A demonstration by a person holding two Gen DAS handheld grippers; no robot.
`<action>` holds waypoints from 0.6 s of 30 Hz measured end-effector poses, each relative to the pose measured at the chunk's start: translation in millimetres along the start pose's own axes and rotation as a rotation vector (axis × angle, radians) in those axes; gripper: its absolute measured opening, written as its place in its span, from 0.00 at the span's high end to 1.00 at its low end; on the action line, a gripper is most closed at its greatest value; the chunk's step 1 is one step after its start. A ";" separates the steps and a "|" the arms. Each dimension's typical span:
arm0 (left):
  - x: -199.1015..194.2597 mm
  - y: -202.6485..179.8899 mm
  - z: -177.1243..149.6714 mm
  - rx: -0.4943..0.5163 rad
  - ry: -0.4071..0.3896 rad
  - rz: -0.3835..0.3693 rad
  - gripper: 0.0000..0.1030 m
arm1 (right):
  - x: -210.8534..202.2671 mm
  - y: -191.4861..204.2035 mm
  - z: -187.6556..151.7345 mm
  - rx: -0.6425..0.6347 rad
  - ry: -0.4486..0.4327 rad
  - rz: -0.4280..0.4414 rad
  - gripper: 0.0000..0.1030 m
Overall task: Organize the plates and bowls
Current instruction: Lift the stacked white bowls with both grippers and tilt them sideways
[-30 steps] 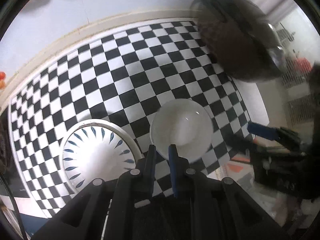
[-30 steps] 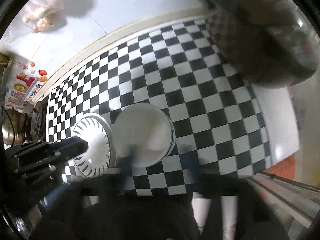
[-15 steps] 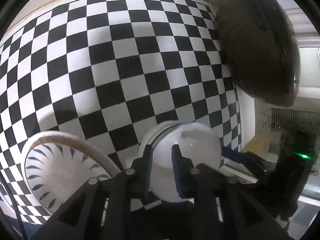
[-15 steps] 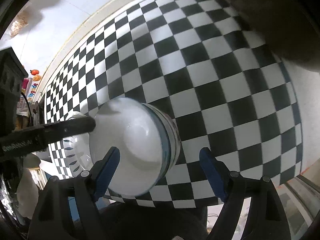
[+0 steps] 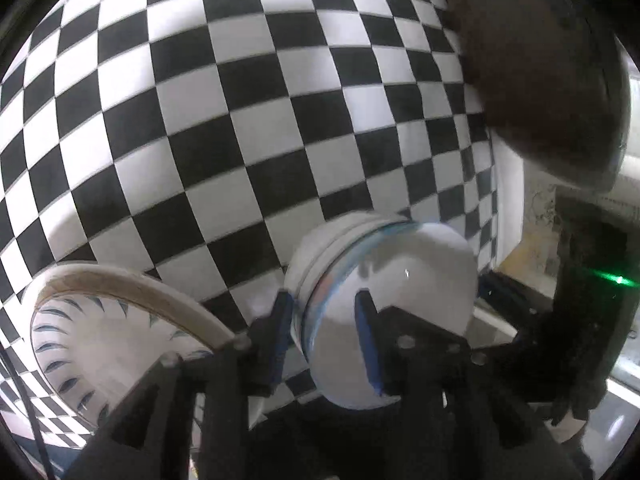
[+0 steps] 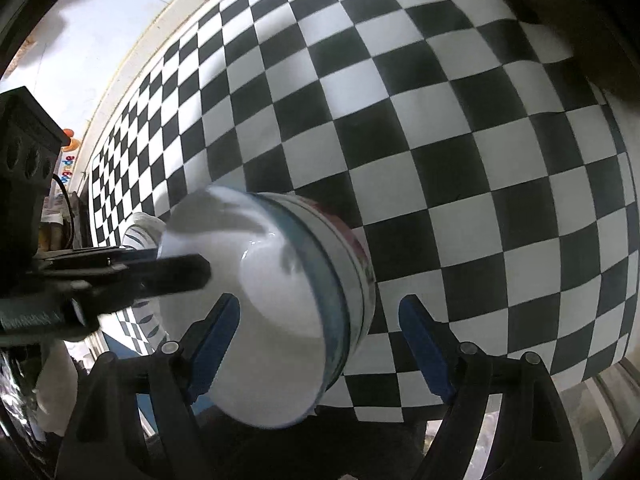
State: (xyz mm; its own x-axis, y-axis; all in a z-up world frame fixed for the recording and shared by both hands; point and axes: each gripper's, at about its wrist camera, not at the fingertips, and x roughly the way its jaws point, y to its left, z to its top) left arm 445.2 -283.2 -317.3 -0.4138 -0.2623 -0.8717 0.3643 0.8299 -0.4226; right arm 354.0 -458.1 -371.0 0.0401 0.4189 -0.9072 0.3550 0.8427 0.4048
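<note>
A stack of white bowls [image 5: 384, 300] stands on the checkered cloth [image 5: 240, 120], its top bowl rimmed in pale blue. My left gripper [image 5: 324, 324] straddles that bowl's near rim, one finger outside the wall and one inside. Its jaws are opening, and the inner pad stands apart from the wall. From the right wrist, the bowl stack [image 6: 288, 304] sits between the wide-open fingers of my right gripper [image 6: 320, 308], with a gap on the right side. The left gripper's finger [image 6: 176, 270] reaches in over the bowl. A white plate with blue petals [image 5: 100, 340] lies left of the bowls.
A large dark pot [image 5: 540, 80] stands at the cloth's far right corner. The table edge [image 5: 508, 208] runs just right of the bowls, with floor beyond. In the right wrist view a pale wall [image 6: 100, 40] lies past the cloth.
Both grippers have come down close over the bowls. The left jaws have spread apart around the top bowl's rim. The right fingers now flank the stack.
</note>
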 end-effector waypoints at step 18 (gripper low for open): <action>34.5 12.8 5.2 -0.024 0.039 -0.059 0.68 | 37.3 -2.3 6.2 0.053 0.048 0.053 0.39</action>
State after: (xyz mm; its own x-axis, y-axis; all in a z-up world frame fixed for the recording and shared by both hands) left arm 439.9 -284.2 -354.2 -0.4664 -0.2918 -0.8350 0.3183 0.8254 -0.4663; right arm 360.5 -446.6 -406.5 0.0163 0.4793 -0.8775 0.4027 0.8002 0.4445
